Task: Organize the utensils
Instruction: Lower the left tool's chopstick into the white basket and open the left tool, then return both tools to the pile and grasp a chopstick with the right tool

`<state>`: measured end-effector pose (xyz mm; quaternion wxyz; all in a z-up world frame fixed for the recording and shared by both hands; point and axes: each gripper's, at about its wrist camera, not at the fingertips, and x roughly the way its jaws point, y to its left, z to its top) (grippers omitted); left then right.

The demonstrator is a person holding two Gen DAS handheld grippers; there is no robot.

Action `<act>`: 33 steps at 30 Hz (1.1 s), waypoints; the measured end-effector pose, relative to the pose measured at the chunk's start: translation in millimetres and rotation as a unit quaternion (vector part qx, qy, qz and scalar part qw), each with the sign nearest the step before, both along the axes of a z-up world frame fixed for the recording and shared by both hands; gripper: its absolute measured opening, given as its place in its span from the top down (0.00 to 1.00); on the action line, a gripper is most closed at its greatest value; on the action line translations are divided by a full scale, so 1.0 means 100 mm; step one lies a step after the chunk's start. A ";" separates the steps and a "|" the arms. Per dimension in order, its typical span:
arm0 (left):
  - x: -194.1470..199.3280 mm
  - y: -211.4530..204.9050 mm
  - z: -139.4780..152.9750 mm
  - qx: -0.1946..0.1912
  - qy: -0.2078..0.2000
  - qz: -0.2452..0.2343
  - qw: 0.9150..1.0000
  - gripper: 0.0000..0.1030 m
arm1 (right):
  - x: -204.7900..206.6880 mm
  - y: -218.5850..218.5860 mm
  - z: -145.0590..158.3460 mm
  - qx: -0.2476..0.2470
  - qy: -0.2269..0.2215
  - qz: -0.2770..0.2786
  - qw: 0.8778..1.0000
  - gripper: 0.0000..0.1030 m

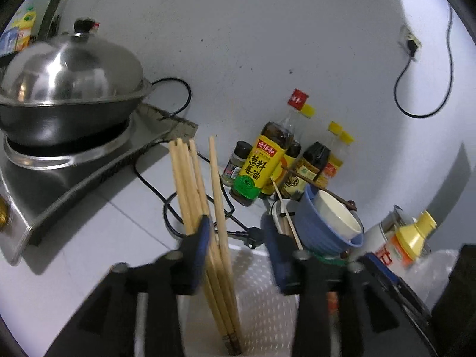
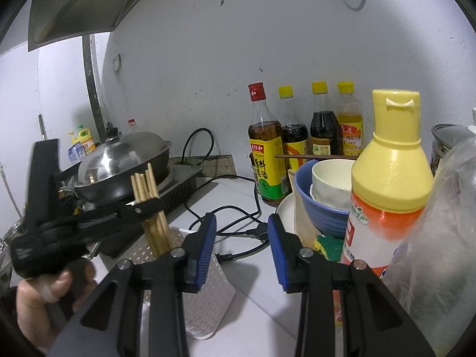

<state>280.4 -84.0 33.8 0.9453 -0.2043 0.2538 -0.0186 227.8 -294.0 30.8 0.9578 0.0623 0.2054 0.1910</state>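
Observation:
Several wooden chopsticks stand with their lower ends in a white perforated utensil holder. My left gripper is open around them; the chopsticks lean against its left finger. In the right wrist view the chopsticks stand in the holder, and the left gripper reaches around them from the left. My right gripper is open and empty, just right of the holder. A dark chopstick lies across stacked bowls.
A lidded wok sits on a cooker at the left. Sauce bottles stand against the wall. A blue bowl with a white bowl in it stands on a plate. A yellow-capped bottle stands close at the right. Black cables cross the counter.

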 end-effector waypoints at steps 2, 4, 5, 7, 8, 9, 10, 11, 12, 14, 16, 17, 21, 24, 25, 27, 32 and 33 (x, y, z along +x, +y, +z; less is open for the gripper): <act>-0.10 0.01 0.06 0.008 -0.013 -0.009 1.000 0.54 | 0.00 0.02 -0.01 -0.002 0.001 0.000 1.000 0.67; -0.18 0.02 0.11 0.009 -0.018 -0.020 1.000 0.53 | 0.00 0.04 -0.01 -0.006 0.001 0.001 1.000 0.67; -0.24 0.02 0.15 0.012 -0.022 -0.027 0.999 0.52 | 0.00 0.04 -0.01 -0.007 0.001 0.002 1.000 0.67; -0.30 0.03 0.20 0.016 -0.026 -0.034 0.999 0.51 | 0.00 0.06 -0.01 -0.008 0.000 0.005 1.000 0.67; -0.35 0.04 0.22 0.017 -0.028 -0.038 0.999 0.51 | 0.00 0.07 -0.02 -0.008 0.000 0.007 1.000 0.67; -0.40 0.06 0.24 0.020 -0.030 -0.041 0.998 0.51 | 0.01 0.08 -0.02 -0.006 0.001 0.009 1.000 0.67; -0.44 0.08 0.26 0.023 -0.033 -0.043 0.998 0.51 | 0.01 0.09 -0.03 -0.005 0.002 0.011 1.000 0.67; -0.48 0.10 0.28 0.026 -0.034 -0.044 0.998 0.51 | 0.02 0.10 -0.04 -0.004 0.004 0.011 1.000 0.67; -0.51 0.12 0.29 0.032 -0.034 -0.046 0.998 0.51 | 0.03 0.12 -0.05 -0.005 0.007 0.010 1.000 0.67; -0.58 0.17 0.30 0.040 -0.033 -0.049 0.997 0.51 | 0.04 0.14 -0.05 -0.007 0.013 0.007 1.000 0.67; -0.65 0.23 0.31 0.045 -0.034 -0.050 0.997 0.51 | 0.02 0.17 -0.04 -0.012 0.019 0.001 1.000 0.67; -0.69 0.27 0.31 0.047 -0.033 -0.049 0.997 0.51 | 0.00 0.19 -0.04 -0.014 0.021 -0.002 1.000 0.67; -0.81 0.42 0.28 0.053 -0.026 -0.050 0.997 0.51 | -0.09 0.24 0.00 -0.021 0.025 -0.008 0.999 0.67; -0.90 0.51 0.24 0.052 -0.024 -0.052 0.997 0.51 | -0.19 0.31 0.03 -0.028 0.028 -0.009 0.999 0.67; -0.94 0.55 0.23 0.052 -0.022 -0.051 0.997 0.51 | -0.21 0.33 0.04 -0.029 0.029 -0.008 0.999 0.67; -1.02 0.63 0.20 0.051 -0.021 -0.049 0.997 0.51 | -0.28 0.40 0.06 -0.034 0.031 -0.007 0.999 0.67; -1.19 0.84 0.06 0.048 -0.017 -0.040 0.998 0.51 | -0.41 0.59 0.06 -0.056 0.041 -0.002 0.998 0.67; -1.21 0.89 0.03 0.047 -0.014 -0.037 0.998 0.51 | -0.44 0.63 0.05 -0.062 0.043 0.000 0.997 0.67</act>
